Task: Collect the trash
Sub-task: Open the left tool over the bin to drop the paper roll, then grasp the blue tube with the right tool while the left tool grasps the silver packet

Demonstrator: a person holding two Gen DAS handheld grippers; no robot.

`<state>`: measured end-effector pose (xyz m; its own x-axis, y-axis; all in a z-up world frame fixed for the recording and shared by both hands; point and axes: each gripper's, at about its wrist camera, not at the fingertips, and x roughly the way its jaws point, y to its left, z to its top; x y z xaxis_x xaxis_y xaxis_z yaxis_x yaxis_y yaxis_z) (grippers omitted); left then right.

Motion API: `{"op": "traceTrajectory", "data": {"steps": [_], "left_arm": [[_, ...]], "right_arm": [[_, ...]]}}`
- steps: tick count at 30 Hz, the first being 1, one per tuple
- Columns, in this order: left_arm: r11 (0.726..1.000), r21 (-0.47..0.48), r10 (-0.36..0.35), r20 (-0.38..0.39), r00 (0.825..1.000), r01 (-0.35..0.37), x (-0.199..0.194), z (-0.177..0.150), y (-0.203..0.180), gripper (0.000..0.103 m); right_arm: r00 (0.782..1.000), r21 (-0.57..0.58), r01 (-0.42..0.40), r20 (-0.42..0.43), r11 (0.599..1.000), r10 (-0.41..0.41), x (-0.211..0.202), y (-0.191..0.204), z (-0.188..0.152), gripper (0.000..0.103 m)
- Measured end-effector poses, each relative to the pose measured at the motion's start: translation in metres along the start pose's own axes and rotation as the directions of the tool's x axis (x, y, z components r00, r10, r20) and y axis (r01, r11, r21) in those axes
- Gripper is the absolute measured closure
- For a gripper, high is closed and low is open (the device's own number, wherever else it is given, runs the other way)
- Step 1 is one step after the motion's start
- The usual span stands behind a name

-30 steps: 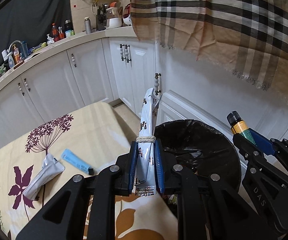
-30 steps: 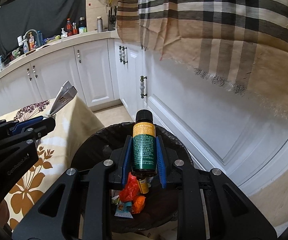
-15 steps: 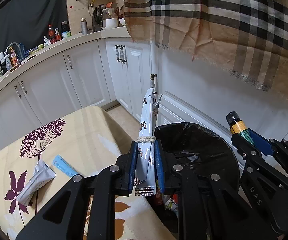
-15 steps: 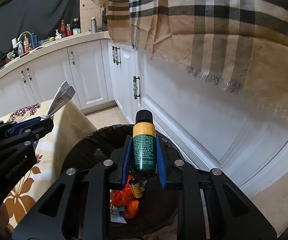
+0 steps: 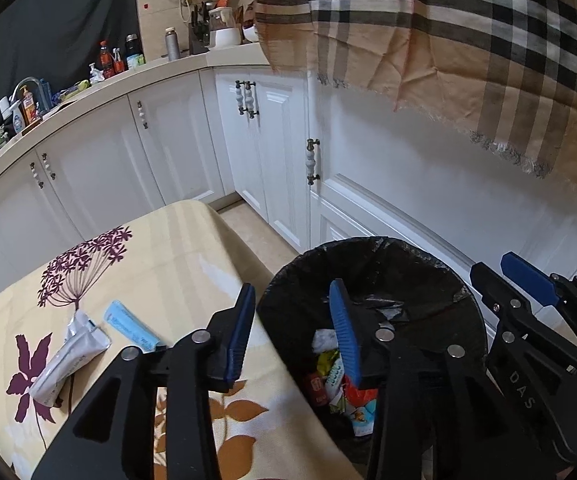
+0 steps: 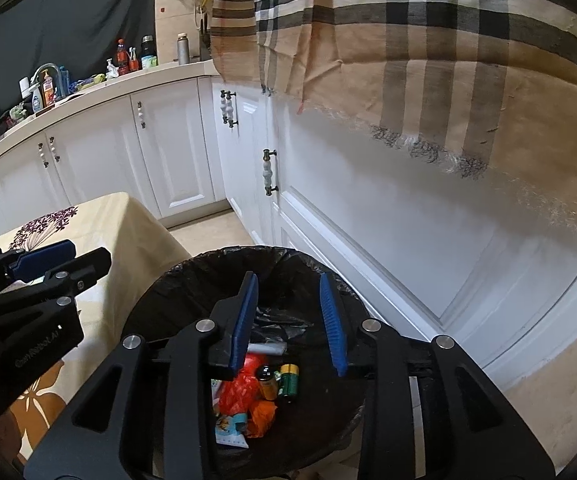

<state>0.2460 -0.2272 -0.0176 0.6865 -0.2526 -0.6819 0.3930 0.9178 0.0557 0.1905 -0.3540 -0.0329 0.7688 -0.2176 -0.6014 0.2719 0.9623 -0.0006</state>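
Right wrist: green bottle [image 6: 288, 380] in bin [image 6: 192, 276] (below parted fingers [image 6: 244, 320]).

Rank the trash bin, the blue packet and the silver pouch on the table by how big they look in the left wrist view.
1. trash bin
2. silver pouch
3. blue packet, though close to the pouch.

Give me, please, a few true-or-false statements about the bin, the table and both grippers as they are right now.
1. The left gripper grips a rolled wrapper. False: its jaws have just been opening and nothing is between them.
2. The green bottle lies inside the bin. True.
3. The right gripper is open above the bin. True.
4. The flowered tablecloth is bare. False: a blue packet and a silver pouch lie on it.
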Motion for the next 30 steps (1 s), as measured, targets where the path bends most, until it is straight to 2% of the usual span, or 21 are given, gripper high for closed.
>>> {"op": "traceTrajectory", "data": {"steps": [3, 16, 21, 23, 30], "left_arm": [[1.000, -0.011, 0.011, 0.004, 1.000, -0.011, -0.004, -0.002, 0.008, 0.059], [0.994, -0.089, 0.068, -0.007, 0.998, -0.068, -0.024, -0.019, 0.065, 0.056], [0.988, -0.114, 0.105, -0.011, 0.994, -0.106, -0.035, -0.030, 0.092, 0.051], [0.984, -0.128, 0.123, -0.015, 0.992, -0.124, -0.039, -0.034, 0.106, 0.050], [0.966, -0.180, 0.184, -0.029, 0.983, -0.186, -0.052, -0.050, 0.152, 0.044]], "right_arm": [[1.000, -0.010, -0.010, -0.001, 1.000, 0.010, -0.001, 0.007, 0.001, 0.066], [0.997, -0.064, -0.083, -0.004, 0.994, 0.083, -0.009, 0.049, 0.003, 0.065], [0.992, -0.110, -0.130, -0.015, 0.985, 0.129, -0.010, 0.077, 0.004, 0.063], [0.989, -0.126, -0.150, -0.019, 0.981, 0.149, -0.010, 0.088, 0.005, 0.057], [0.975, -0.192, -0.220, -0.048, 0.956, 0.215, -0.007, 0.134, 0.011, 0.056]]}}
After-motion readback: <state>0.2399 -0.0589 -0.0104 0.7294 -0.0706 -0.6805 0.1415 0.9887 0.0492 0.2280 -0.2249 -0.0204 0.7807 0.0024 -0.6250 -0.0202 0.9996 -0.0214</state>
